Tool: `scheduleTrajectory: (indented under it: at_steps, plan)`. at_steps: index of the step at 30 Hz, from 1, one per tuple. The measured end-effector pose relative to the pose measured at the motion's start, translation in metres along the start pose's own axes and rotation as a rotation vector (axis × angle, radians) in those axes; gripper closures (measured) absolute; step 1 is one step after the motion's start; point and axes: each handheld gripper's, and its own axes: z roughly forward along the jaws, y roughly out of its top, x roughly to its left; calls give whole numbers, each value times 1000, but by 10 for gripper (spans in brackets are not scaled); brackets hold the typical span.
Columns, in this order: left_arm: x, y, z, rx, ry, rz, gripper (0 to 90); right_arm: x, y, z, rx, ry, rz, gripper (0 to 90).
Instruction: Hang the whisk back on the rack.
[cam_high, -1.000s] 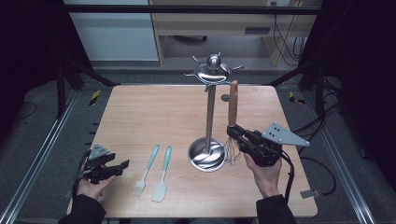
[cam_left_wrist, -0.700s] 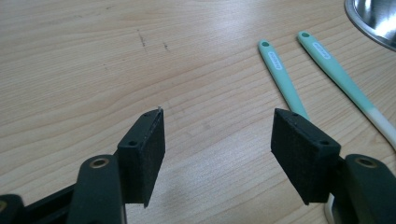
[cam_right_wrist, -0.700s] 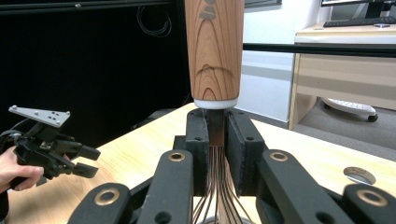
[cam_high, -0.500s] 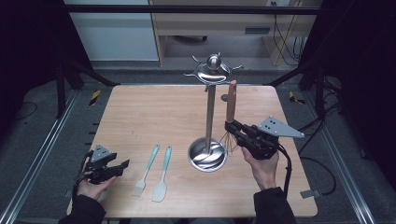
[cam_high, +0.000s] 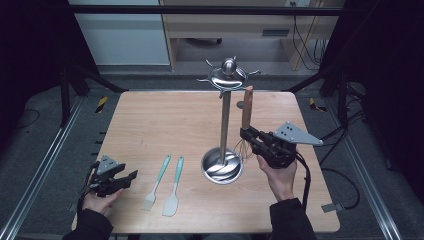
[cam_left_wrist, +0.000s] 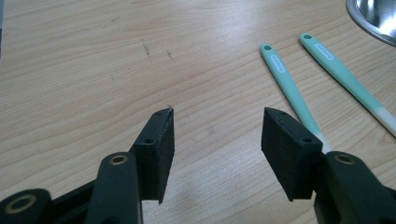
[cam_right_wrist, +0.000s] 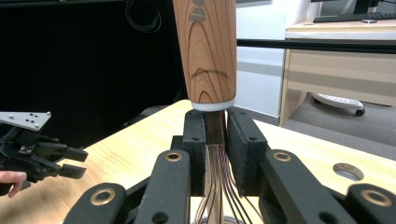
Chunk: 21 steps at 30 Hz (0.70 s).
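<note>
The jaws of the right gripper (cam_high: 246, 134) clamp the whisk (cam_right_wrist: 210, 60) just below its wooden handle, holding it upright beside the stand (cam_high: 223, 120), at its three o'clock. At the table's (cam_high: 165, 120) seven o'clock, the left gripper (cam_left_wrist: 217, 135) has just been closing, nothing between its jaws; a brush (cam_high: 156, 182) and a spatula (cam_high: 174, 187) lie at its three o'clock.

On the table (cam_high: 165, 120), the utensil stand (cam_high: 223, 125) rises right of centre, its round base (cam_high: 222, 166) toward the near edge. Left of the base lie a spatula (cam_high: 173, 187) and, farther left, a pastry brush (cam_high: 157, 182), side by side with handles pointing away. The left gripper (cam_high: 111, 180) sits at the near left corner, left of the brush. The whisk (cam_high: 245, 122) stands upright just right of the stand's pole, above the base's right rim, in the right gripper (cam_high: 248, 135).
</note>
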Motion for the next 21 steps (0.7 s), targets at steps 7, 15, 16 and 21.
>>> scheduleTrajectory:
  at_steps: [7,15,16,21]
  plan:
    - [0,1,-1,17,0,-16,445,0,1,3,3,-6,-8,773]
    - [-1,2,-2,26,-11,-23,436,2,4,0,6,-27,-27,718]
    - [-1,3,-2,30,-16,-29,433,2,4,-1,5,-31,-30,701]
    - [1,3,-2,46,-22,-45,425,3,2,-10,0,-45,-45,661]
